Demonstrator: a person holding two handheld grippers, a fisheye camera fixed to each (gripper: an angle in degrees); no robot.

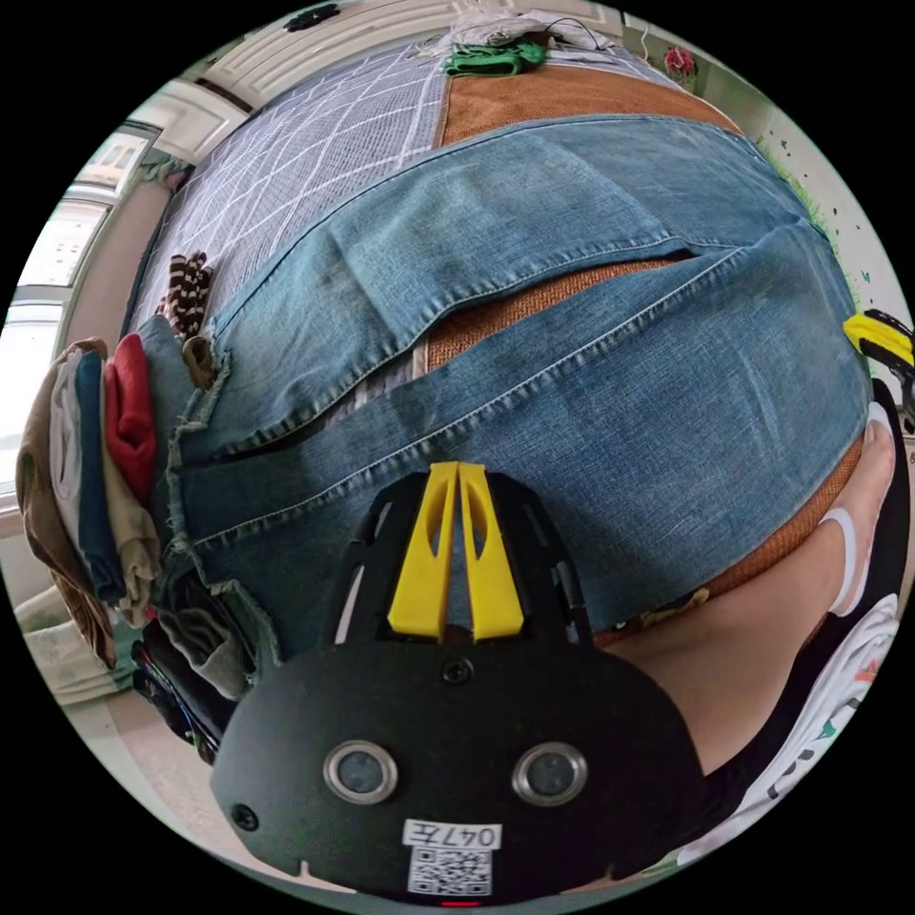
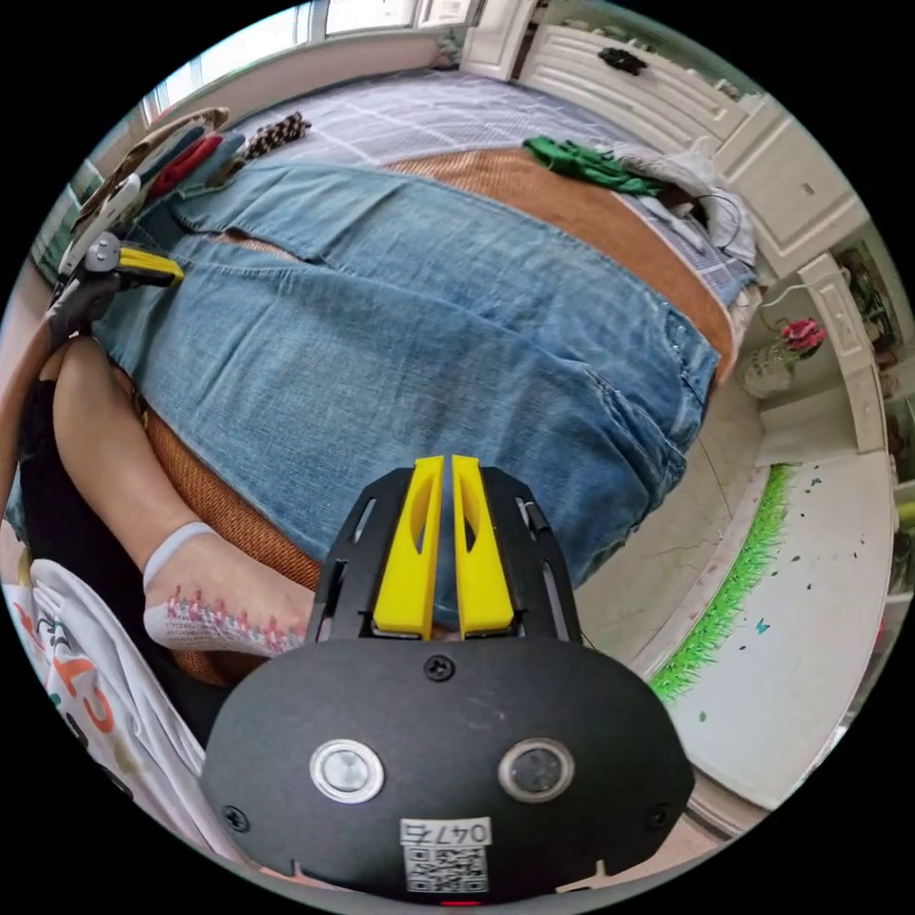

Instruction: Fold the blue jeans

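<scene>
Left gripper view. Left gripper (image 1: 457, 469): black body, two yellow jaws pressed together with only a thin slit between them, tips over the near leg of the blue jeans (image 1: 591, 381); whether cloth is caught between the tips cannot be told. Jeans: spread flat across an orange-brown mat (image 1: 572, 91) on a bed, the two legs parted in a narrow V with mat showing between them, frayed hems toward the picture's left. Grey checked bedcover (image 1: 315, 152): beyond the mat. Stack of folded clothes (image 1: 95, 477): just beside the hems, with red, navy, white and brown pieces in it. Green garment (image 1: 491, 59): at the far end of the bed. Right gripper (image 1: 882, 335): a yellow and black part at the picture's right edge, near the waist end; jaw state cannot be told here. A person's leg and socked foot (image 1: 863, 515): resting on the mat beside the jeans.

Right gripper view. Right gripper (image 2: 441, 467): yellow jaws pressed together, tips over the jeans' (image 2: 400, 334) near edge at the waist end, which reaches the bed's corner. Left gripper (image 2: 143, 265): at the far leg end, yellow jaws lying on the denim. Socked foot (image 2: 219, 600): on the mat (image 2: 572, 205), just beside the gripper. Floor (image 2: 667, 543) and a green grass-like strip (image 2: 734, 581): beyond the bed's corner.
</scene>
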